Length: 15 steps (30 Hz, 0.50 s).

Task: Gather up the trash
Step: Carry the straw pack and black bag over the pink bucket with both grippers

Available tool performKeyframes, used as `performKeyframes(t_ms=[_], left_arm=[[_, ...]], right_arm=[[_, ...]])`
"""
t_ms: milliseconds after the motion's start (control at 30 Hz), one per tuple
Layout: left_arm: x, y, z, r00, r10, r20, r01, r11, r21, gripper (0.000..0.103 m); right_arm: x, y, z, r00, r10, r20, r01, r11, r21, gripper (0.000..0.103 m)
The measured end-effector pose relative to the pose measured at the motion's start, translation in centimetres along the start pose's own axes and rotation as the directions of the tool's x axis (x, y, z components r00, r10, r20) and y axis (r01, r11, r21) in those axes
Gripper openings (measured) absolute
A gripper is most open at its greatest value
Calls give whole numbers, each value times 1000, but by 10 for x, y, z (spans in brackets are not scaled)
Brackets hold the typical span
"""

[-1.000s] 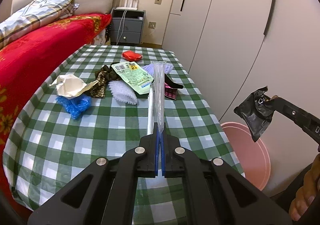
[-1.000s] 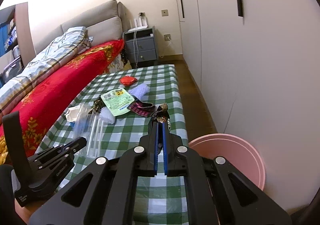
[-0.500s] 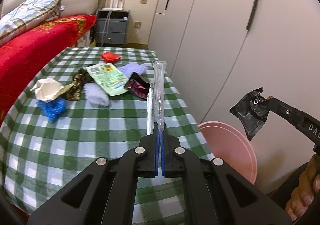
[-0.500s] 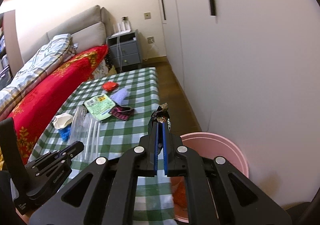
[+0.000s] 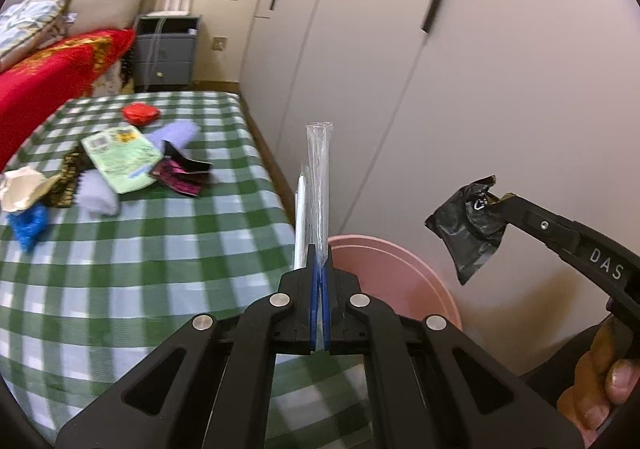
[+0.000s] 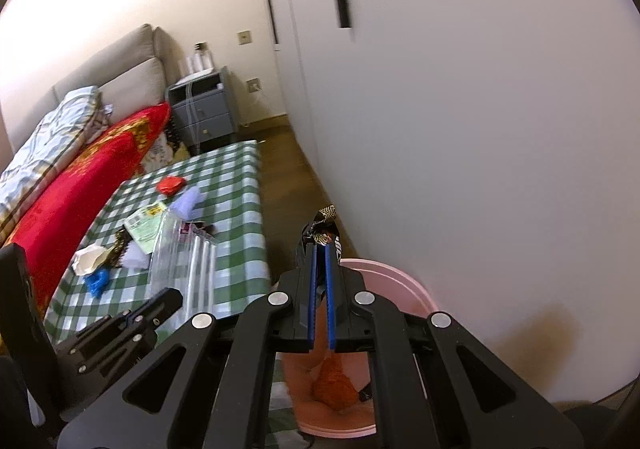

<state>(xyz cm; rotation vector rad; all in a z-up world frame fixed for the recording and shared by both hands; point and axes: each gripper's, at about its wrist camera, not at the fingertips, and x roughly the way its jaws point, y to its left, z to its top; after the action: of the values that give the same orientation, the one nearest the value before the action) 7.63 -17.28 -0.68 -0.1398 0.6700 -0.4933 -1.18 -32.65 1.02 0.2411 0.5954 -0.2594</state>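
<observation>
My left gripper (image 5: 319, 249) is shut on a long clear plastic sleeve (image 5: 319, 177) that sticks straight out past the table's right edge, over the rim of a pink bin (image 5: 384, 273). To its right my right gripper (image 5: 494, 201) is shut on a crumpled black wrapper (image 5: 470, 225). In the right wrist view the right gripper (image 6: 320, 249) holds that black and gold wrapper (image 6: 324, 221) above the pink bin (image 6: 400, 277), which has orange trash (image 6: 334, 385) in it. The left gripper (image 6: 172, 295) with the clear sleeve (image 6: 180, 257) is at lower left.
On the green checked table (image 5: 140, 249) lie a green packet (image 5: 120, 159), a red wrapper (image 5: 139, 113), white crumpled paper (image 5: 20, 189), a blue scrap (image 5: 28, 223) and a maroon packet (image 5: 180, 177). White wardrobe doors stand right of the bin. A red-covered bed is left.
Both grippers have swung right, away from over the table and toward the pink bin, each keeping its trash. The bin now lies directly under the right gripper.
</observation>
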Motion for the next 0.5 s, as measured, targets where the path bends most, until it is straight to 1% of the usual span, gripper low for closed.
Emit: performKeyframes(t_ms=[100, 200, 333, 500], left_arm=[[12, -10, -2, 999, -23, -22, 23, 1000, 3, 1], [22, -18, -4, 998, -41, -44, 41, 999, 10, 1], [35, -30, -9, 996, -48, -68, 51, 998, 33, 1], [50, -38, -11, 993, -64, -97, 67, 997, 27, 1]], right_arm=[[1, -9, -1, 1000, -22, -5, 22, 999, 32, 4], [3, -13, 0, 999, -37, -7, 38, 998, 41, 4], [10, -21, -1, 998, -53, -18, 54, 996, 64, 4], [18, -26, -1, 997, -70, -26, 72, 994, 78, 4]])
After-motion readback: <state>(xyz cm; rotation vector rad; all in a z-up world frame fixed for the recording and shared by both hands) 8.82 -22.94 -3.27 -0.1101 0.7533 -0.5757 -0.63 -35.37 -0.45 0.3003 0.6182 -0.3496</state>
